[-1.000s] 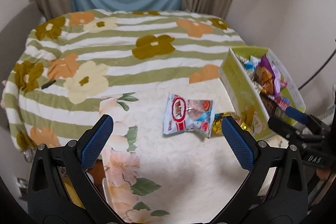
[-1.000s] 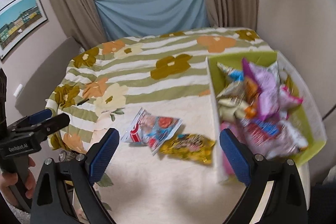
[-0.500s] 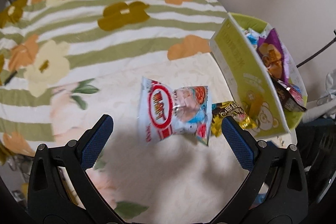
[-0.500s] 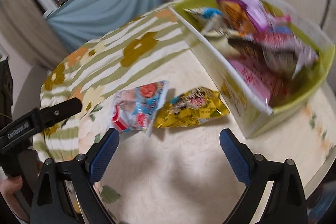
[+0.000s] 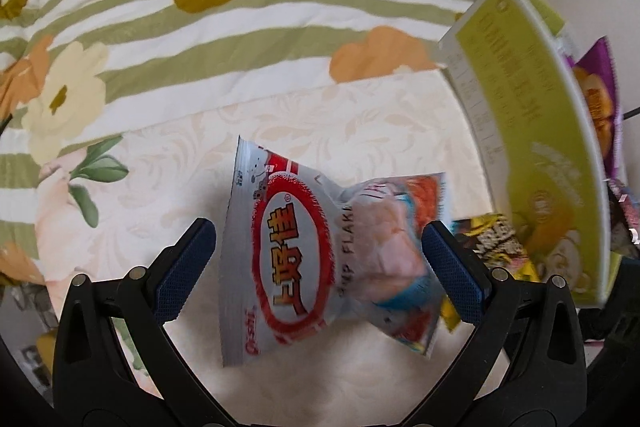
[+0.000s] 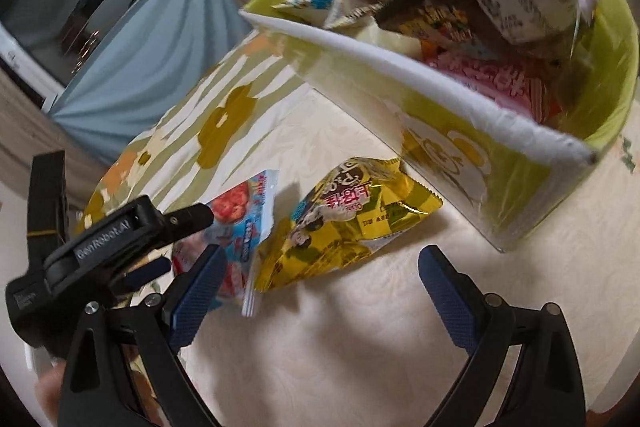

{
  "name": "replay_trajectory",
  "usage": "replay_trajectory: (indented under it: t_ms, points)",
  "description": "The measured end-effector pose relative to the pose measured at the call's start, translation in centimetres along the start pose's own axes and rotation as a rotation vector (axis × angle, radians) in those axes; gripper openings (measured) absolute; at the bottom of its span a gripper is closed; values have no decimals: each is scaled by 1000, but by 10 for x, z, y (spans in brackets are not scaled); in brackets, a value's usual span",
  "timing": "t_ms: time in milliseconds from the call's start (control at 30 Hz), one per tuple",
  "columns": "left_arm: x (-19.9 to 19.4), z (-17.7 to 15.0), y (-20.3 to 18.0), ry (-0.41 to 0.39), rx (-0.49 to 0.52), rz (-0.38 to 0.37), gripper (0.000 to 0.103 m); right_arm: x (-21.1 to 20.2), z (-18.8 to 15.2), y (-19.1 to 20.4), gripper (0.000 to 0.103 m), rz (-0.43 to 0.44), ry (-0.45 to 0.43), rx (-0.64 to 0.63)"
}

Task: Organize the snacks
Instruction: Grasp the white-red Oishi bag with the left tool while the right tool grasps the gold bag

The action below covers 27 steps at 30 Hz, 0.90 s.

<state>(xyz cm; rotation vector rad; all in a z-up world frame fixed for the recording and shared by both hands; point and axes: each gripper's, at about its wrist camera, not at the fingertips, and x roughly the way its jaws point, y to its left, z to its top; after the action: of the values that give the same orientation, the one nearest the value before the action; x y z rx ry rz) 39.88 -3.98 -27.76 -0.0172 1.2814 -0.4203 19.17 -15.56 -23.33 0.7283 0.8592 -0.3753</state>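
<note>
My left hand-held gripper [image 5: 320,263] has its blue pads [image 5: 182,269] wide apart, and the white snack bag [image 5: 324,259] lies on the worktop [image 5: 160,163] between them. The pads do not touch it. The bag has a red oval with yellow Chinese letters, the word "Oishi" in red near one corner, and grey letters that look like "FLAKE". Its long side runs across my view, from one pad toward the other.

My right hand-held gripper [image 6: 320,291] is wide apart too, with nothing in it. Just ahead of it lies the yellow snack bag [image 6: 348,223], with pink Korean letters I cannot read. Its long side points from near my left pad up toward the green box [image 6: 472,151]. The two bags lie side by side and overlap a little. The green box stands just beside the yellow bag and is full of snack packs [image 6: 460,7]. The left hand-held gripper's black body says "GenRobot.AI".
</note>
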Motion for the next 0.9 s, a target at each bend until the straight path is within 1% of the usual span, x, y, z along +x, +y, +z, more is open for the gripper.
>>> replay_trajectory:
  t_ms: [67, 233, 333, 367, 500, 567, 733, 833, 900]
  points:
    - [6, -2, 2, 11, 3, -7, 102, 7, 2, -4, 96, 0, 6, 43]
    - [11, -11, 7, 18, 42, 1, 101, 19, 4, -9, 96, -9, 15, 103]
    - [7, -16, 13, 13, 54, -23, 94, 23, 2, -9, 95, -11, 19, 113]
    - [6, -18, 15, 12, 60, -28, 91, 24, 1, -8, 95, -18, 14, 107]
    - [0, -24, 21, -3, 85, -11, 89, 27, 0, -4, 95, -33, -7, 64]
    - [-4, -27, 26, -5, 84, -8, 89, 29, -2, -2, 95, -45, -21, 44]
    - [-12, -38, 38, -4, 91, 30, 89, 37, -2, 0, 94, -96, -54, -18]
    - [-15, -42, 43, -2, 89, 40, 89, 41, -1, 3, 89, -106, -58, -51]
    - [-15, -44, 43, -5, 96, 44, 88, 46, -2, 9, 82, -111, -55, -89]
